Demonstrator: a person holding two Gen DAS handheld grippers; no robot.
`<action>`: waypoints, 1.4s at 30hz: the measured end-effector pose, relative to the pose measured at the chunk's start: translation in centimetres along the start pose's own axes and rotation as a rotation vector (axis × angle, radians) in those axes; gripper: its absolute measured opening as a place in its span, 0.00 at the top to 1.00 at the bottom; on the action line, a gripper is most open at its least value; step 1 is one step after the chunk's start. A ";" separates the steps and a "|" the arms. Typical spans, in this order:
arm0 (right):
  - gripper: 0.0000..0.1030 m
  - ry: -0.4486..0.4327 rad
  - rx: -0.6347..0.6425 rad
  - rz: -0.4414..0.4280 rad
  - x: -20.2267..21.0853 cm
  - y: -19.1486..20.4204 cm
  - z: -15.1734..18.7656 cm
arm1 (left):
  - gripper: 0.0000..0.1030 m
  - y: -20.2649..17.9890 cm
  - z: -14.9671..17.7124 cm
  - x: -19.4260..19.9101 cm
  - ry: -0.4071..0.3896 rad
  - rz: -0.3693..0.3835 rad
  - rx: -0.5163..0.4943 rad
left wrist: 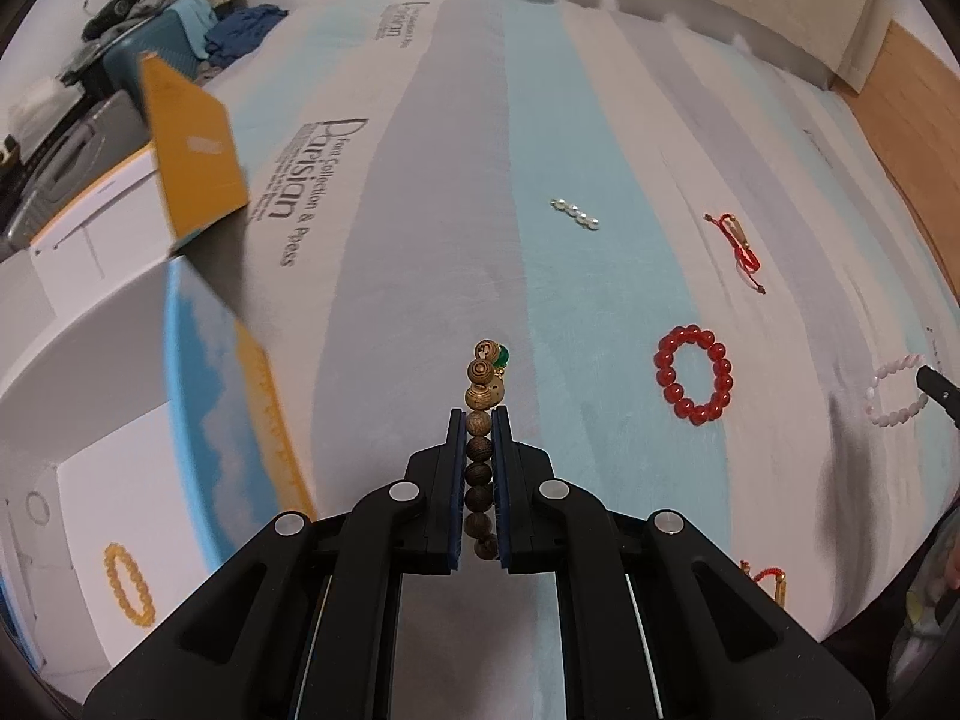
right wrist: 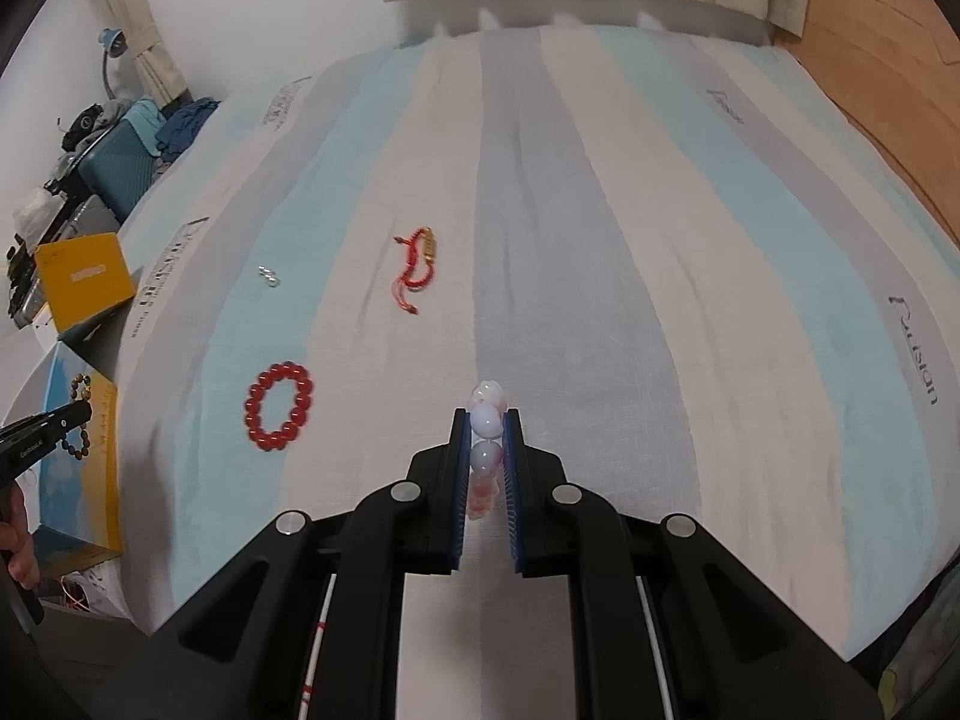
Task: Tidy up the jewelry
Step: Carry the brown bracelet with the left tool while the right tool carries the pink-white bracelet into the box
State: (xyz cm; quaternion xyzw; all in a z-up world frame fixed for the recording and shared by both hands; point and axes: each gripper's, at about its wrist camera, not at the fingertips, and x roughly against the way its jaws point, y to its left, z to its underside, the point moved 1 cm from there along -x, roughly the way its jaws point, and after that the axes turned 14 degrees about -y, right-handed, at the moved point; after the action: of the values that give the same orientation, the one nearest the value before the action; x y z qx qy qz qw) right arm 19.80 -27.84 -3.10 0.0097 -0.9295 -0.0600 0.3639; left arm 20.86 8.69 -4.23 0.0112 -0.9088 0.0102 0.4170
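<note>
Under both your grippers lies the striped mattress [right wrist: 600, 240], its cover running in pale blue, grey and white bands and printed with "Parisian" in grey script over a smaller line that seems to read "Font Collection & Press"; the same word repeats, blurred, near the right edge in the right wrist view. Off its left side stands an open box [left wrist: 198, 144] with a yellow flap and a blue-and-white cloud pattern on its lid, and inside on the white lining rests a yellow bead bracelet [left wrist: 129, 591]. On the mattress, the red bead bracelet [left wrist: 694, 375] lies flat as a closed ring of glossy round beads, well apart from a red cord bracelet [left wrist: 739, 243] with a gold tube charm farther back, and a short strand of white pearls [left wrist: 576, 213] lies on a blue stripe. A second red cord piece [left wrist: 768, 582] shows just at the right of your left gripper's body. Your left gripper [left wrist: 480, 420] has its blue-padded fingers drawn in close around a wooden bead bracelet [left wrist: 483, 396], brown grained beads in a column between the pads, with a green bead at the far end; in the right wrist view it hangs over the box. Your right gripper [right wrist: 486, 420] is likewise nearly closed, pinching a pink-white bead bracelet [right wrist: 486, 420] of milky, translucent beads held above the mattress. The left gripper's side carries small white lettering, too blurred to read.
</note>
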 end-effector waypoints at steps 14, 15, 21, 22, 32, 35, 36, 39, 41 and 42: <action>0.91 -0.087 0.076 -0.091 4.3 7.8 -2.7 | 0.93 5.7 0.1 6.3 -0.061 -0.035 0.037; 0.91 -0.092 0.083 -0.101 4.6 8.7 -2.8 | 0.93 6.3 0.2 6.7 -0.065 -0.040 0.040; 0.91 -0.120 0.136 -0.182 6.2 14.9 -3.2 | 0.93 10.7 0.8 9.2 -0.076 -0.087 0.075; 0.91 -0.121 0.145 -0.194 6.4 16.0 -3.3 | 0.93 11.7 1.0 9.6 -0.078 -0.097 0.085; 0.91 -0.124 0.264 -0.328 8.3 28.0 -1.7 | 0.93 18.8 4.0 12.2 -0.062 -0.162 0.145; 0.91 -0.121 0.298 -0.362 8.8 31.3 -0.9 | 0.93 20.7 4.8 12.8 -0.059 -0.176 0.167; 0.91 -0.118 0.308 -0.372 8.9 32.2 -0.7 | 0.93 21.2 5.0 13.0 -0.060 -0.180 0.172; 0.91 -0.110 0.340 -0.407 9.2 35.6 0.1 | 0.93 23.3 5.8 13.7 -0.058 -0.198 0.195; 0.91 -0.103 0.358 -0.427 9.3 37.5 0.7 | 0.93 24.3 6.2 13.9 -0.056 -0.208 0.208; 0.91 -0.099 0.366 -0.434 9.3 38.3 1.0 | 0.93 24.8 6.4 14.0 -0.055 -0.212 0.214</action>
State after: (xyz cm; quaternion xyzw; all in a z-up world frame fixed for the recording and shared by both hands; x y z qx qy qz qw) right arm 13.31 9.71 6.99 0.2711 -0.9176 0.0320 0.2888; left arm 6.10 33.11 1.98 0.1517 -0.9073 0.0625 0.3871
